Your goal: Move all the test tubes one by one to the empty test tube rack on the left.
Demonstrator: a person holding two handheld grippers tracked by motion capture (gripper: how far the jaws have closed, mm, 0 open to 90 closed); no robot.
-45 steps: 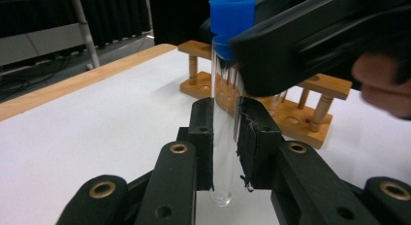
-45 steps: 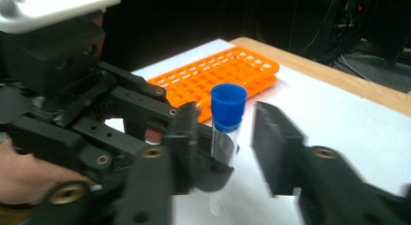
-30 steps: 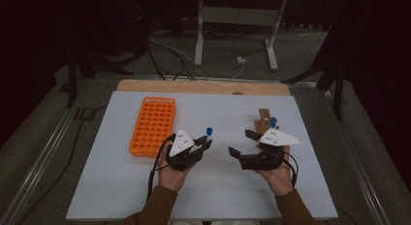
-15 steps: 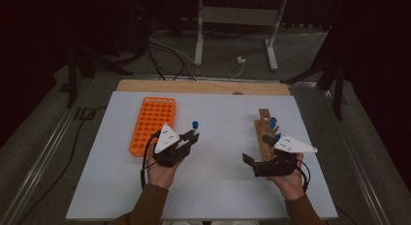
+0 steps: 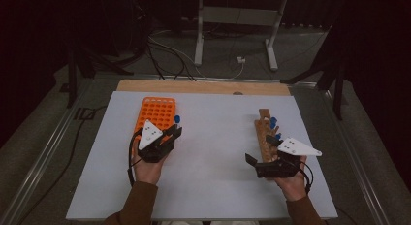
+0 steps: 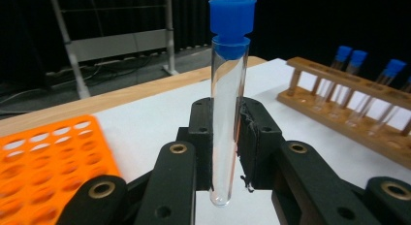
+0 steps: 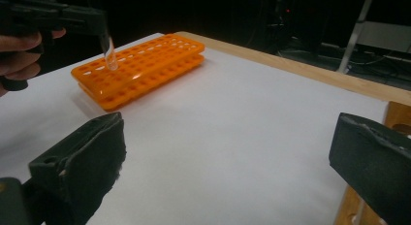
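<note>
A clear test tube (image 6: 228,118) with a blue cap stands upright between the pads of my left gripper (image 6: 227,137), which is shut on it. From above, that left gripper (image 5: 172,133) hovers at the right edge of the orange rack (image 5: 155,113), and the tube's cap (image 5: 177,119) sticks up above it. My right gripper (image 5: 261,150) sits beside the near end of the wooden rack (image 5: 265,133). Its jaws have just been opening and now stand wide with nothing between them (image 7: 228,157). The right gripper view shows the tube (image 7: 110,53) hanging over the orange rack (image 7: 145,70).
Several blue-capped tubes (image 6: 356,57) stand in the wooden rack (image 6: 339,108). A white sheet (image 5: 218,152) covers the table, with a wooden strip (image 5: 203,87) along its far edge. Stand legs and cables (image 5: 232,60) lie on the floor beyond.
My left gripper has carried the tube leftward from mid-table to the orange rack. My right gripper has drawn back a little toward the person and its jaws have spread wider.
</note>
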